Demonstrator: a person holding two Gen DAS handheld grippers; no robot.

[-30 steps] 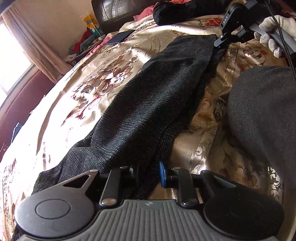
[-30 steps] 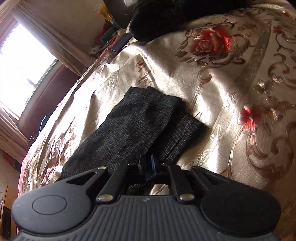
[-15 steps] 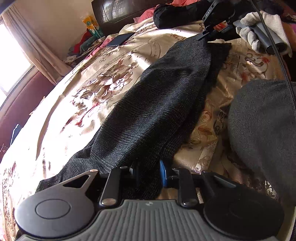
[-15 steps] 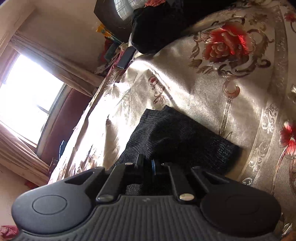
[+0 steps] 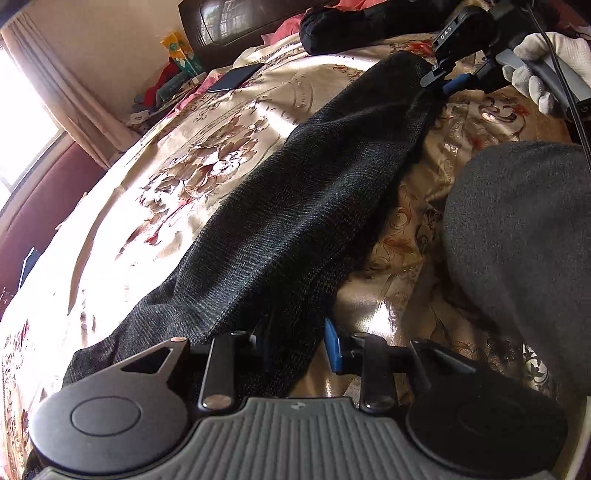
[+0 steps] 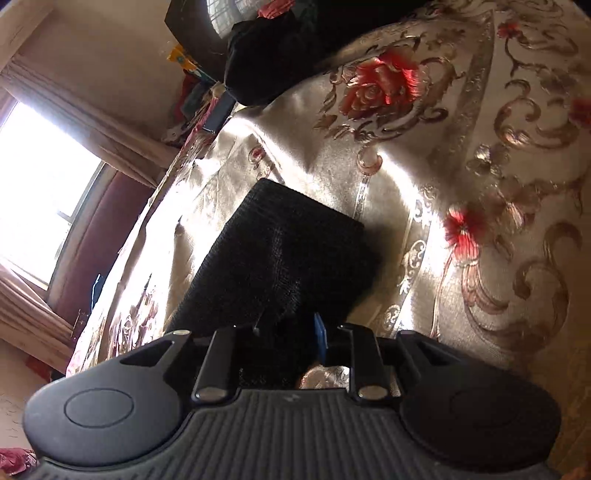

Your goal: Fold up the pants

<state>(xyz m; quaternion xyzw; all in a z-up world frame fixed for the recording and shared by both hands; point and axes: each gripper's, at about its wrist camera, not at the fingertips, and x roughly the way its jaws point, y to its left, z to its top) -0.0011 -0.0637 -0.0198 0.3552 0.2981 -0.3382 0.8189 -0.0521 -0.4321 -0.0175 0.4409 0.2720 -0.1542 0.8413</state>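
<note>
Dark grey knit pants (image 5: 295,206) lie lengthwise on a gold floral bedspread (image 5: 177,177). My left gripper (image 5: 293,341) has its jaws partly apart around the near end of the pants, the cloth between them. My right gripper (image 5: 441,79) is at the far end, held by a white-gloved hand (image 5: 546,66). In the right wrist view the right gripper (image 6: 286,338) has opened a little, with the pants' hem (image 6: 288,254) still between the jaws and lying on the bedspread (image 6: 480,184).
A black bundle of clothes (image 5: 354,26) lies at the head of the bed by the dark headboard (image 5: 236,26). A dark phone (image 5: 234,79) lies on the bedspread. The person's grey-clad knee (image 5: 517,236) is at the right. A bright window (image 6: 37,192) is at the left.
The right gripper carried the far end of the pants up and away, stretching them straight, then its jaws widened. The left gripper's jaws also opened wider around the near end.
</note>
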